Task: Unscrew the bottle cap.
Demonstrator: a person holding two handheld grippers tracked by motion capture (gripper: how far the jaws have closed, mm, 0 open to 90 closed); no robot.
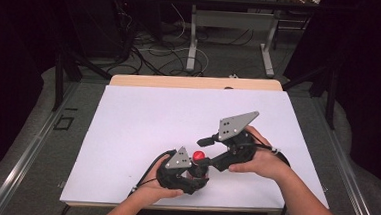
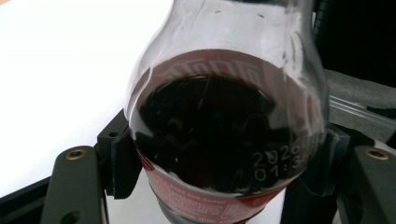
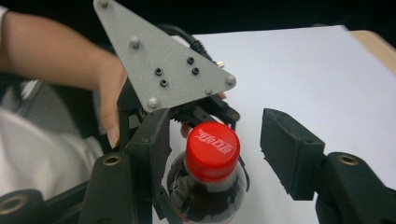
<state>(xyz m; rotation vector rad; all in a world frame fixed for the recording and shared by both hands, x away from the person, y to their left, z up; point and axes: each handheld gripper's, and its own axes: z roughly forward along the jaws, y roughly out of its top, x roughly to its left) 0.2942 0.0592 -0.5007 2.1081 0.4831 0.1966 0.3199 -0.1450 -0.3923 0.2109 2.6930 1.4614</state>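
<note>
Bottle (image 3: 208,186): a small clear plastic cola bottle with dark drink up to the shoulder and a red cap (image 3: 212,150), standing on the white table sheet (image 1: 142,119) near the front edge. I am clamping it around the labelled body with the left gripper (image 1: 194,174), whose pads (image 2: 122,156) are pressing on both flanks. My right gripper (image 3: 212,154) is standing over the cap with its jaws parted, one pad just beside the cap and the other well clear; nothing is being held there. I am judging the bottle moderately heavy for its size, since it is nearly full, with thin walls that would give under a hard squeeze and a smooth, possibly slippery surface; the ribbed cap and the label band are offering the surest holds. Its long axis is running upright, cap pointing up and tilting slightly toward the right gripper.
</note>
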